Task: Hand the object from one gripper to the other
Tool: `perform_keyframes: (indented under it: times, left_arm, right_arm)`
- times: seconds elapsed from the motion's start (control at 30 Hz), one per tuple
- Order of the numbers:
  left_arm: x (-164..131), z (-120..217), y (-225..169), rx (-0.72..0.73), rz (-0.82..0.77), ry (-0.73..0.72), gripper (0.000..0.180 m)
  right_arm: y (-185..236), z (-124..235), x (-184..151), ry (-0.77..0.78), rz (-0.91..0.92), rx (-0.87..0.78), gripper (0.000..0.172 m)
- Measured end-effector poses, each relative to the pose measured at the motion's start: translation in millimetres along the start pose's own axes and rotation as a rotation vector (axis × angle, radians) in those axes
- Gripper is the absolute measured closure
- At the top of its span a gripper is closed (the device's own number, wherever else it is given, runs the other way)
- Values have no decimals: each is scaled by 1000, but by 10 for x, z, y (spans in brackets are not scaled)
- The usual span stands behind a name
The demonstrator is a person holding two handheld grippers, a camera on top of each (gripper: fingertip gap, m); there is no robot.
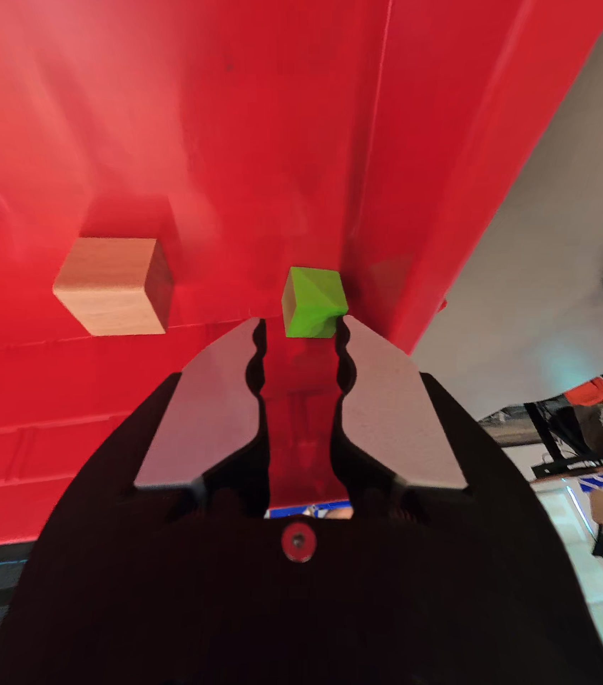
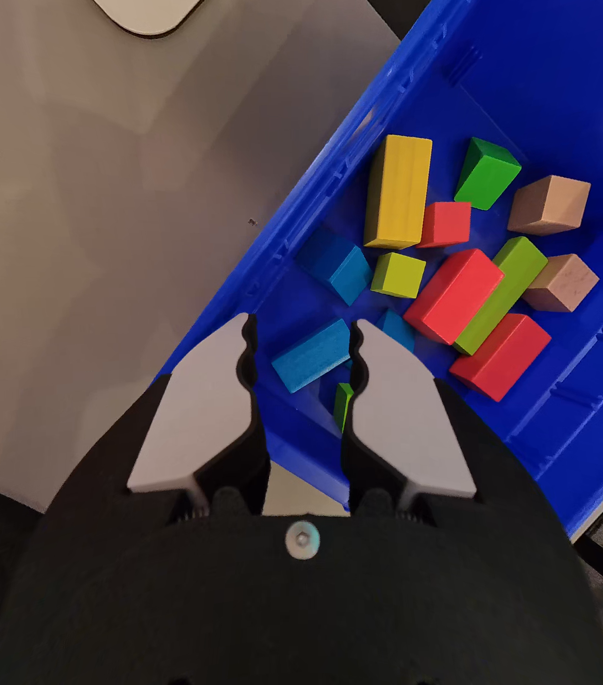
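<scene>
In the left wrist view my left gripper (image 1: 301, 320) is open inside a red bin (image 1: 218, 148). A green cube (image 1: 312, 300) lies on the bin floor just beyond the fingertips, against the right fingertip (image 1: 346, 326) and clear of the left one. A plain wooden cube (image 1: 114, 285) lies to its left. In the right wrist view my right gripper (image 2: 302, 319) is open and empty over a blue bin (image 2: 514, 74). A blue block (image 2: 311, 356) lies in the bin below the gap between the fingers, and neither pad presses on it.
The blue bin holds several more blocks: a long yellow one (image 2: 398, 192), red ones (image 2: 453, 296), green ones (image 2: 487, 174) and plain wooden cubes (image 2: 550, 205). Both bins stand on a grey table (image 2: 107, 222), which also shows right of the red bin (image 1: 533, 222). There is about 60 cm between the tips of the two grippers.
</scene>
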State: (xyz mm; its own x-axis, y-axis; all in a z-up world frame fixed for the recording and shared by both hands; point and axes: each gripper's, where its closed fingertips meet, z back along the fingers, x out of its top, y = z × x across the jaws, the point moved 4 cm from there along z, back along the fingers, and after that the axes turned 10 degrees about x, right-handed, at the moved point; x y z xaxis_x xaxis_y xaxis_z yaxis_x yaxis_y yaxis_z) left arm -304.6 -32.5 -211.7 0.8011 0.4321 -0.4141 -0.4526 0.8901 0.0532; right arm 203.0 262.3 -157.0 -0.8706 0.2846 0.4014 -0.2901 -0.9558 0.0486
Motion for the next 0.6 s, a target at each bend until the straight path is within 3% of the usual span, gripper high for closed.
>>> perform_keyframes:
  times: [0.17,0.33,0.47,0.6]
  left_arm:
    - [9,3,-10,-75,79,11,153]
    - [112,178,193,7,239,-218,160]
    - [88,125,181,51,196,-199,141]
    - [120,55,220,122,126,-149,135]
  right_arm:
    - [16,40,10,-34,10,3,128]
    - [66,51,-10,-49,20,9,128]
    - [104,73,-30,-50,32,12,129]
    - [116,93,-27,-55,37,9,129]
